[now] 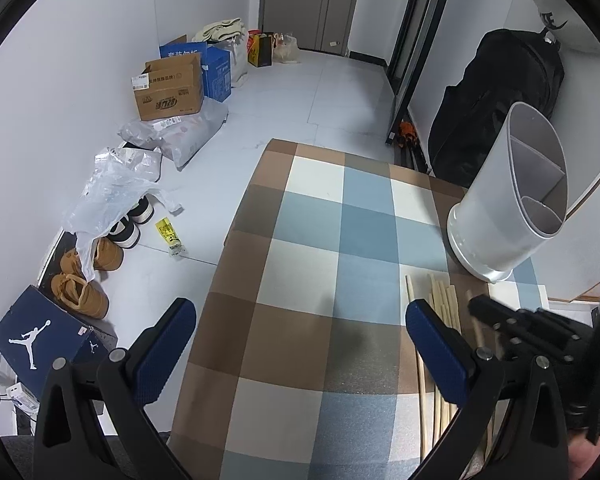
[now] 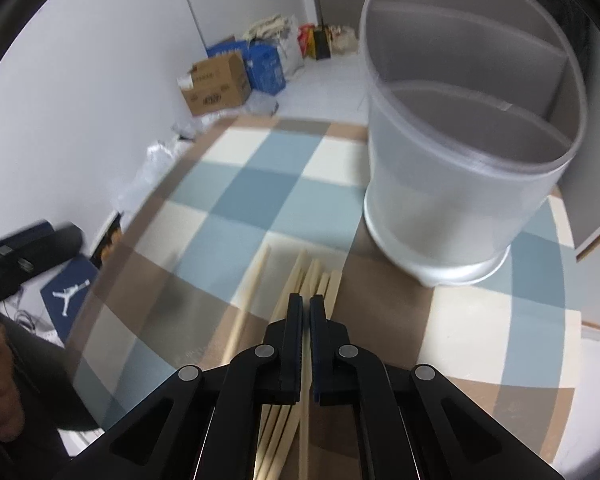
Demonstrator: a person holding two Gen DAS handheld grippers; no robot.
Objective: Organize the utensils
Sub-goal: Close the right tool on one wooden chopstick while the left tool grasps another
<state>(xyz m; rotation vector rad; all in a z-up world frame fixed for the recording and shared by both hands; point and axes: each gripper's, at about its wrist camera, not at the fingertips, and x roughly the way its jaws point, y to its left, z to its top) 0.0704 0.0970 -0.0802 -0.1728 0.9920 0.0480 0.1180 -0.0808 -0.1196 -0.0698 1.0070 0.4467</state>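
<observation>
So from the left wrist cam, the left gripper (image 1: 300, 344) is just hanging over the checkered table mat (image 1: 312, 216) with its blue-padded fingers spread wide and nothing between them. The pile of wooden chopsticks (image 1: 440, 300) lies past its right-hand finger, running lengthwise away from the camera toward the white utensil holder (image 1: 496, 204), which stands upright at the far right of the mat and looks empty, dividers and all. You can also see the right gripper (image 1: 496, 316) poking in from the right, sitting right on top of that pile, so it's clearly the nearer one. Readable stuff: a dark blue shoebox (image 1: 48, 336) on the floor with the white Jumpman logo, and a cardboard box (image 1: 168, 88) with Chinese print I can't make out. Switching to the right wrist cam, that gripper (image 2: 306, 308) has its fingers pinched almost together, and a pale chopstick (image 2: 305, 424) seems to run through the narrow slit between them, so I'd say it's clamped on one stick, though it's a bit blurry. The sticks' long axis lines up with the fingers, pointing at the holder just beyond and slightly right. My guess is the next move is lift, tip upright, and drop into a compartment.
</observation>
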